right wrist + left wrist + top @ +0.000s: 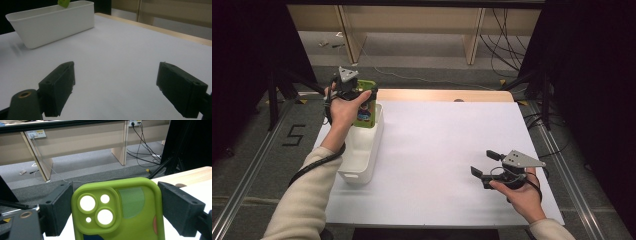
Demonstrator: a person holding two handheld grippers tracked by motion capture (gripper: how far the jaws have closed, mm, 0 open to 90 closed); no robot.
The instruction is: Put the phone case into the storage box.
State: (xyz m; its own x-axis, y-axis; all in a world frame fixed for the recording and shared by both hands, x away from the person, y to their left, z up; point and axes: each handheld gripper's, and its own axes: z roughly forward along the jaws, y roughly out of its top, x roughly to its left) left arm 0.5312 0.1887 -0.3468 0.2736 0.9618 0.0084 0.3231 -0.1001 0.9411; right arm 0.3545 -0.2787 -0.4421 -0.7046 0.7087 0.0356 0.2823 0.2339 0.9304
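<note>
My left claw (362,95) clamps the green phone case (364,107) over the white bin (362,167), probably its far end. Lower straight in before releasing. Right claw (484,167) wide, empty, over table (437,135).

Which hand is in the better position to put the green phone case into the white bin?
The left. The left gripper already holds the green phone case between its jaws, directly above the far end of the white bin. The right gripper is open with nothing between its jaws, low over the table, far from the bin.
</note>
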